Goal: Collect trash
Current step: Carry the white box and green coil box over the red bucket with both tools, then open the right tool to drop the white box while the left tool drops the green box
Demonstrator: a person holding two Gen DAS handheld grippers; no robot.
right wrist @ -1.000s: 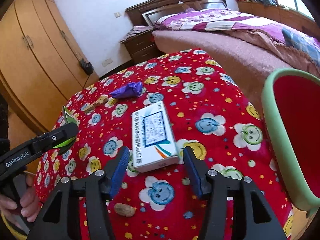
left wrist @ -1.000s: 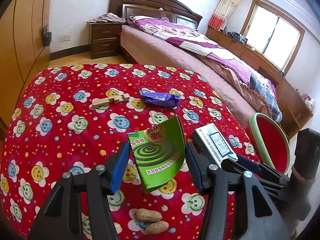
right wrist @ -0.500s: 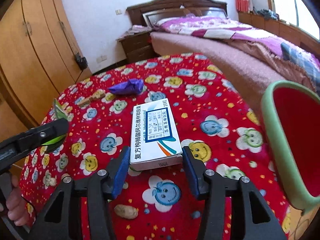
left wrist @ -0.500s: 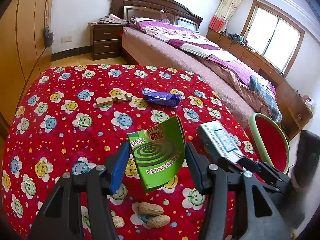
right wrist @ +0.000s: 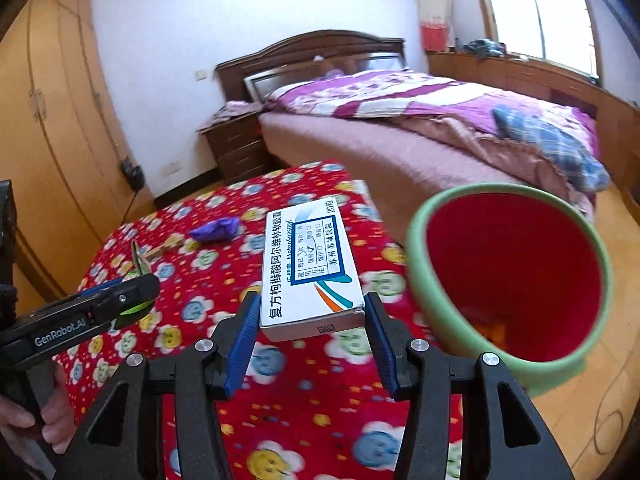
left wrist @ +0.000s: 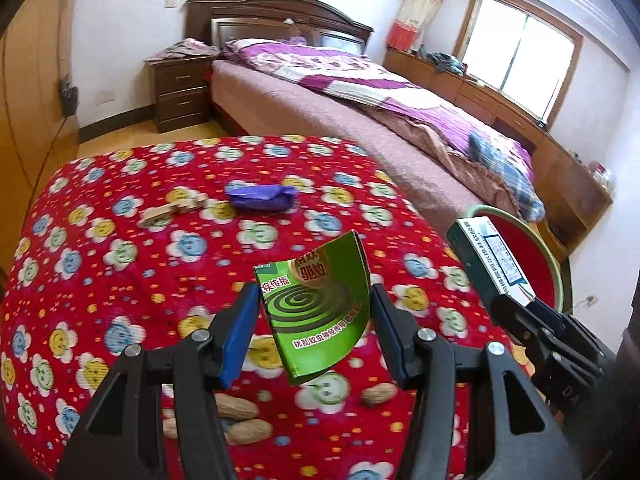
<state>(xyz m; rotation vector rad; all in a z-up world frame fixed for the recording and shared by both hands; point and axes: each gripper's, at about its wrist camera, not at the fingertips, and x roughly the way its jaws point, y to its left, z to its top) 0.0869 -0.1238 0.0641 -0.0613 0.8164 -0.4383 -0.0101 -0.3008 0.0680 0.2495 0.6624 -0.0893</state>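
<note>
1. Change: in the right wrist view the white medicine box point(right wrist: 310, 272), lying on the red flowered counter point(right wrist: 224, 288) a second ago, is now lifted clear of it, clamped by its long sides in the right hand-held gripper point(right wrist: 310, 334). The red bin with green rim point(right wrist: 516, 276) has swung from the right edge to centre right, just beside the box.
2. Left wrist view: the left hand-held gripper point(left wrist: 312, 334) grips the green card point(left wrist: 320, 304) as before, now higher above the counter point(left wrist: 120, 280); more peanuts point(left wrist: 240, 420) show at the bottom.
3. Reading: both pieces are secured; dropping into the bin looks next. Purple wrapper point(left wrist: 260, 197) and wooden piece point(left wrist: 172, 210) remain at upper centre.
4. Writing: box reads "复方枸橼酸阿尔维林软胶囊", "20粒", pharmacy label "苏州…医院", partly legible. Card shows a coil graphic and "驱蚊". Left gripper body: "GenRobot.AI".
</note>
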